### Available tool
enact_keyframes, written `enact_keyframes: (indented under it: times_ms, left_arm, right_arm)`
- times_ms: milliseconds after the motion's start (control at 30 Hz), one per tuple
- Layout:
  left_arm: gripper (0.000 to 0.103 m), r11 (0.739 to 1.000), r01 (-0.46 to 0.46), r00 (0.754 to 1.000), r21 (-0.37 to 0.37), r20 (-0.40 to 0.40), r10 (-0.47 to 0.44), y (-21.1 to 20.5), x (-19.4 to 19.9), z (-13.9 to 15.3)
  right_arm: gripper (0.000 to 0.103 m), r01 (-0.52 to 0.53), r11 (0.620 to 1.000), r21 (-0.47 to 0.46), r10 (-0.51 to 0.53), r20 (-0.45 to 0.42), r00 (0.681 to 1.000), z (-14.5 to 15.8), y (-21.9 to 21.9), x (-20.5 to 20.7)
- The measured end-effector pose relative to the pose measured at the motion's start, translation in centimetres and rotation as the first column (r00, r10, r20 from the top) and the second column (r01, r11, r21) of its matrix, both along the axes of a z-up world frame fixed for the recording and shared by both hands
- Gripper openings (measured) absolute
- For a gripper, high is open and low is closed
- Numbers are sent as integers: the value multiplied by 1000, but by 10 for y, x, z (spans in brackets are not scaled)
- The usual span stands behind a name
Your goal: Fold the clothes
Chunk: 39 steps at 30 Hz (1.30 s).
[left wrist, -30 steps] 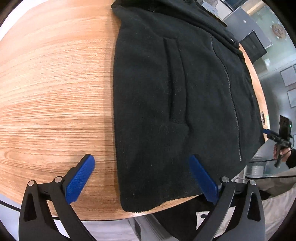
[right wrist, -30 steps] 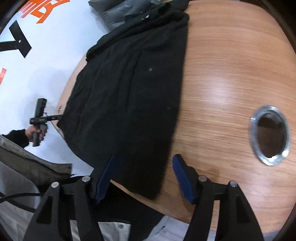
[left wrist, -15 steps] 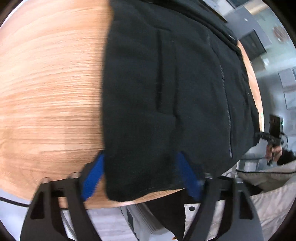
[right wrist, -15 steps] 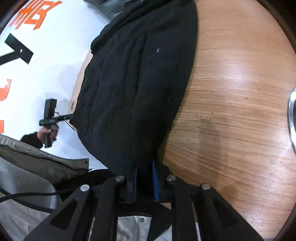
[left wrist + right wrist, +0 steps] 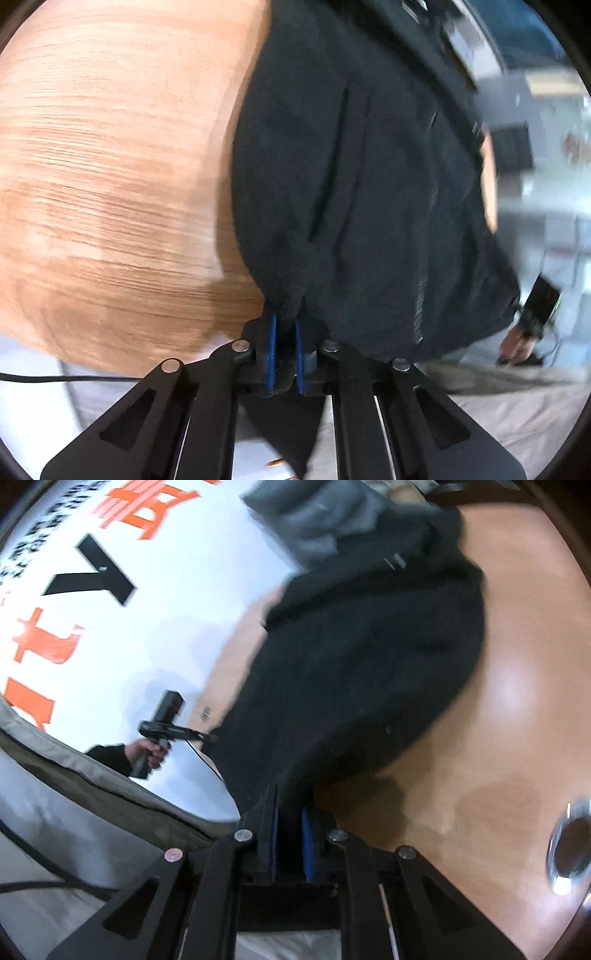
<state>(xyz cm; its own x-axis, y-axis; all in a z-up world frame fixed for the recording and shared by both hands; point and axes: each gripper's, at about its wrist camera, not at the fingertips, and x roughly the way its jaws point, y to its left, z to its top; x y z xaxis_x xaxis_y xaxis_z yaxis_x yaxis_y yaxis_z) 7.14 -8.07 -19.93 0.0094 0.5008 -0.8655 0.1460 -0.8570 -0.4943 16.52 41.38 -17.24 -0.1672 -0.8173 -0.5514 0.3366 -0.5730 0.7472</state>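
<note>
A black fleece jacket point(image 5: 362, 177) with a zip and a pocket lies on the round wooden table point(image 5: 110, 166). My left gripper point(image 5: 285, 325) is shut on the jacket's near hem corner, bunching the fabric between its blue pads and lifting it off the wood. In the right wrist view the same jacket point(image 5: 369, 672) stretches away, and my right gripper point(image 5: 291, 812) is shut on its other hem corner at the table's near edge. Both views are motion-blurred.
A metal-rimmed cable hole point(image 5: 569, 853) sits in the table point(image 5: 517, 664) to the right. Grey clothing point(image 5: 317, 517) lies at the far edge. Each gripper appears, hand-held, in the other's view point(image 5: 162, 727) point(image 5: 532, 317). A white floor with orange lettering point(image 5: 92, 609) lies left.
My left gripper has closed from wide open onto the hem corner. Both grippers have begun lifting the hem, and the jacket's near edge has bunched and risen.
</note>
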Motion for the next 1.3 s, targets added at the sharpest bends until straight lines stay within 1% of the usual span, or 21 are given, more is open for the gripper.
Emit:
enact_keyframes:
  times_ms: [67,100,167,233,267,333,433,467,500,567,600,700,767,833,933,1067,1133,1267,1300]
  left_arm:
    - [6,996,-75,997,53,-10,75,4,-4,15]
    - [6,988,-120,992,97,-18,122,7,-8,23]
    - [6,969,-180,982,171,-34,188,9,-17,35]
    - [6,939,-239,965,246,-44,257,8,-31,46]
    - [6,926,-256,959,277,-51,280,0,-31,45]
    - [7,902,-275,948,334,-65,313,-16,-37,49]
    - [7,865,-282,936,416,-78,343,-19,-66,63]
    - [7,853,-284,933,438,-81,351,-27,-74,65]
    - [7,841,-283,929,461,-85,360,-37,-84,64]
    - [7,812,-288,918,507,-94,384,-39,-106,55]
    - [7,804,-286,913,521,-107,395,-40,-121,57]
    - [7,794,-270,903,544,-143,406,-53,-173,57]
    - [7,790,-260,900,555,-156,406,-62,-203,44]
    - [7,789,-251,902,560,-160,401,-55,-241,22]
    - [7,794,-255,902,551,-161,401,-59,-281,-17]
    - [8,804,-253,903,539,-165,396,-58,-319,-45]
    - [8,803,-240,906,546,-172,388,-56,-336,-58]
    - [9,832,-202,917,517,-199,346,-51,-357,-79]
    - [9,841,-189,921,507,-205,331,-48,-360,-84]
  right_arm:
    - [10,-3,1000,-29,1,-74,997,23,-4,-13]
    - [10,-1,999,-45,-3,-98,995,31,-4,-20]
    - [10,8,997,-77,-19,-145,989,45,-3,-35]
    - [10,24,995,-101,-43,-189,981,56,-1,-53]
    - [10,30,994,-105,-51,-204,978,61,0,-61]
    - [10,40,993,-111,-65,-234,970,69,2,-79]
    - [10,56,992,-113,-85,-272,958,81,-9,-111]
    - [10,62,992,-111,-91,-287,954,86,-13,-123]
    - [10,70,991,-111,-100,-302,948,91,-14,-134]
    - [10,86,990,-111,-118,-332,936,103,-14,-157]
    - [10,95,988,-121,-132,-343,930,108,-16,-169]
    - [10,132,985,-109,-163,-373,914,115,-15,-209]
    - [10,163,983,-83,-183,-369,911,104,-14,-240]
    - [10,196,978,-67,-207,-351,913,82,-9,-271]
    - [10,228,973,-37,-227,-331,916,54,-6,-309]
    - [10,272,962,12,-256,-301,919,11,6,-353]
    - [10,300,954,16,-283,-285,916,-9,15,-363]
    - [10,366,931,14,-351,-247,903,-51,35,-380]
    - [10,373,927,32,-357,-227,906,-63,36,-382]
